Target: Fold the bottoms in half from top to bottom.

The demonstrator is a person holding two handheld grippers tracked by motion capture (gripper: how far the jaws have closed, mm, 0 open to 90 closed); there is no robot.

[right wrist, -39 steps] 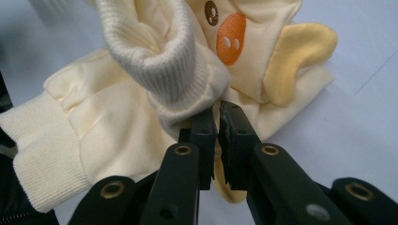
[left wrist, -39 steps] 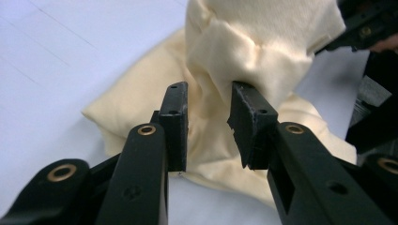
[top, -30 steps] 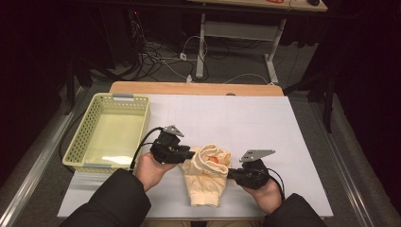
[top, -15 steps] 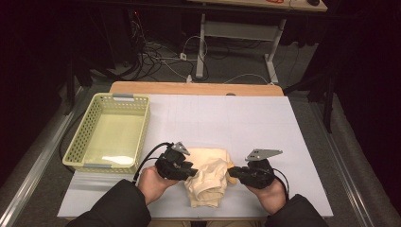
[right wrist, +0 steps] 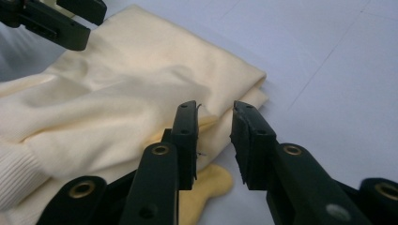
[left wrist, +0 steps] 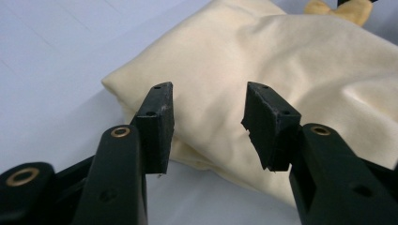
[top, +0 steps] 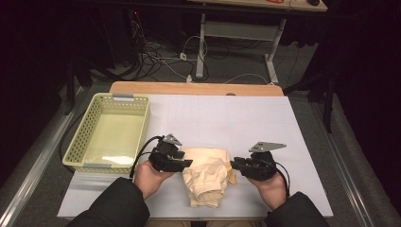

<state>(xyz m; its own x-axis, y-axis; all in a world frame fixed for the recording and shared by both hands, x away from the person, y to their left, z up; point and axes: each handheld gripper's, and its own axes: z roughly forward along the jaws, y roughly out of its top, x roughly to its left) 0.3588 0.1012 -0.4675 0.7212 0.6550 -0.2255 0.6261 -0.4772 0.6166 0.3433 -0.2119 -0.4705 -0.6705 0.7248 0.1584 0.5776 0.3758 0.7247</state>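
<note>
A folded cream garment (top: 205, 172) lies on the white table (top: 227, 118) near the front edge. My left gripper (top: 187, 163) sits at its left side, jaws open and just opened wider. In the left gripper view (left wrist: 209, 93) the cloth (left wrist: 281, 61) lies just beyond the pads, with none pinched. My right gripper (top: 232, 165) is at the garment's right edge, its jaws also just opened to a narrower gap. In the right gripper view (right wrist: 215, 110) the folded edge (right wrist: 117, 108) shows past the gap. A yellow tab (right wrist: 206, 187) pokes out below.
A pale yellow-green perforated basket (top: 97, 165) stands at the table's left, with nothing in it. Bare white table stretches behind the garment and to its right. Beyond the table's wooden far edge (top: 196, 88) are cables and desk legs on the floor.
The garment's upper part has been folded down flat, hiding its orange print. Both grippers came lower with the cloth and let go of it, and their jaws now stand apart.
</note>
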